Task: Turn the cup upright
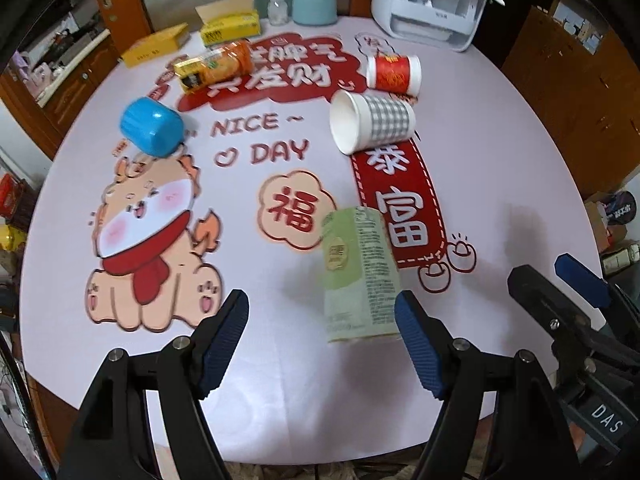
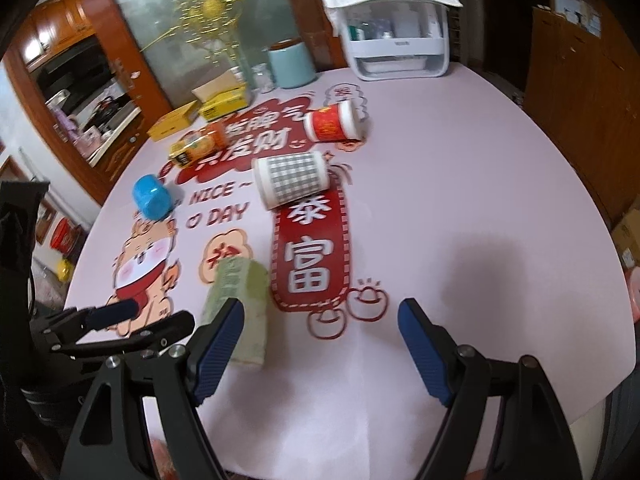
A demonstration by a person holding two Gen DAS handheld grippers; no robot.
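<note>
Three cups lie on their sides on the round table. A grey-checked paper cup [image 1: 374,121] [image 2: 291,179] lies in the middle with its white mouth to the left. A red paper cup [image 1: 394,73] [image 2: 331,121] lies behind it. A blue plastic cup [image 1: 152,126] [image 2: 151,197] lies at the left. My left gripper [image 1: 322,346] is open and empty near the table's front edge; it also shows in the right wrist view [image 2: 154,318]. My right gripper [image 2: 322,346] is open and empty, to the right of the left one [image 1: 560,272].
A green carton [image 1: 360,276] [image 2: 239,312] lies just ahead of the grippers. An orange packet [image 1: 216,66] and yellow boxes [image 1: 230,26] lie at the back left. A teal canister [image 1: 315,2] and a white organiser [image 1: 430,4] stand at the far edge.
</note>
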